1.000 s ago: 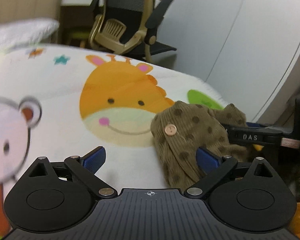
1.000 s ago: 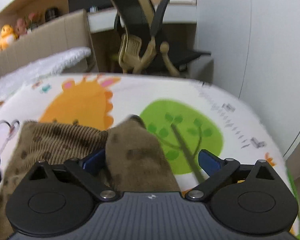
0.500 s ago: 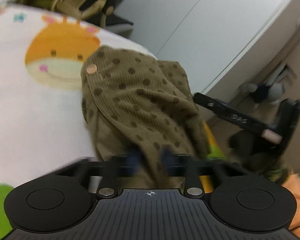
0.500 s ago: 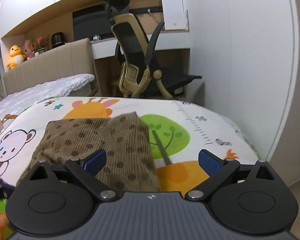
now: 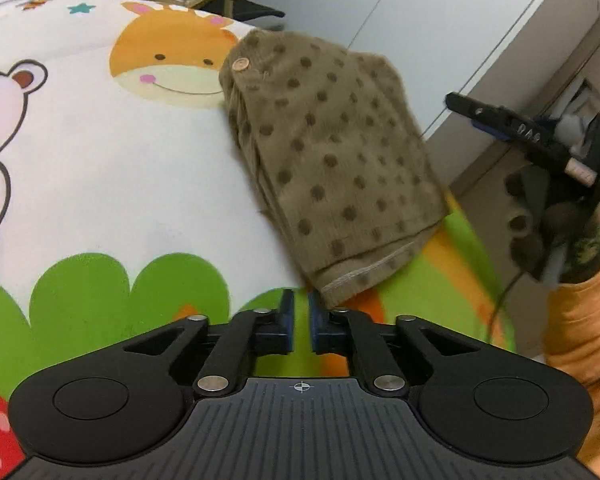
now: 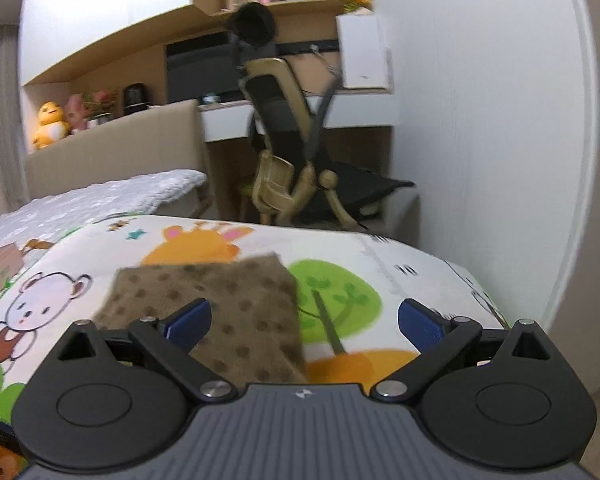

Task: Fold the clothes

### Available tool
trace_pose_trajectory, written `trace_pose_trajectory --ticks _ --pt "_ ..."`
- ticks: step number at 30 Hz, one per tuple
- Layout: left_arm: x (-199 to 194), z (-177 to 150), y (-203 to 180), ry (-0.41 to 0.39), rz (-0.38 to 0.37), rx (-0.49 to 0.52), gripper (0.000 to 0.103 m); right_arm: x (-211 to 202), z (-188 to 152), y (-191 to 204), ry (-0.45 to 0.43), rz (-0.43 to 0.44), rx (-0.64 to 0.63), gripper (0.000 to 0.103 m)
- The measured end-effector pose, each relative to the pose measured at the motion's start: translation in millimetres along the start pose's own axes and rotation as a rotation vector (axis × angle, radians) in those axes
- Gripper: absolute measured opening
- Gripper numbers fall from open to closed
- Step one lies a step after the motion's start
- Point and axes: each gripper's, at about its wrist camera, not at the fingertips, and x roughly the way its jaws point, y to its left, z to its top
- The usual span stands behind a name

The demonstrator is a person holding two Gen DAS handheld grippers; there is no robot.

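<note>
The folded stack could slump open if the tongs drag its hem, since the layers lie loose on one another. The brown dotted garment (image 5: 332,160) lies as a compact folded bundle on the animal-print mat (image 5: 100,184). The left tongs (image 5: 299,322) are pressed nearly together on nothing, just short of its near hem. The right tongs (image 6: 304,320) are spread wide, hovering over its near end
</note>
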Motion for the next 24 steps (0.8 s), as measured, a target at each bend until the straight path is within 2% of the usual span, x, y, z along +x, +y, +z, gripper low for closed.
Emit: trace_pose_trajectory --ticks 1,2,4,7,8,10,11,15,17,20,21,24 --pt "-6 7 -2 -0.034 -0.009 -0.001 0.043 7 4 4 0.013 0.025 -0.008 0.102" --pt "-9 17 -5 -0.073 0.000 0.002 0.057 14 8 9 0.027 0.051 -0.017 0.103" --pt "-13 37 -12 -0.148 0.031 0.013 0.063 35 8 14 0.082 0.081 -0.014 0.103" --pt "1 66 -19 -0.206 0.087 0.021 0.085 81 -5 18 0.212 0.086 0.021 0.103" --pt "9 73 -19 -0.209 0.097 0.017 0.088 96 -10 19 0.255 0.088 0.033 0.103" --pt "24 85 -14 -0.192 0.108 -0.002 0.092 127 -19 21 0.342 0.091 0.056 0.103" --pt "33 89 -10 -0.169 0.107 -0.018 0.093 126 -16 16 0.358 0.103 0.083 0.103" --pt "66 98 10 -0.070 0.084 -0.080 0.093 100 -6 1 0.278 0.078 0.105 0.103" --pt "76 93 17 -0.054 0.042 -0.100 0.093 98 -5 -7 0.284 0.079 0.136 0.103" --pt "93 84 26 -0.033 -0.022 -0.130 0.094 116 -16 -10 0.392 0.173 0.201 0.103" --pt "94 83 27 -0.044 -0.044 -0.116 0.092 116 -18 -3 0.376 0.165 0.174 0.103" --pt "93 81 39 -0.064 -0.081 -0.113 0.083 119 -15 21 0.395 0.246 0.136 0.099"
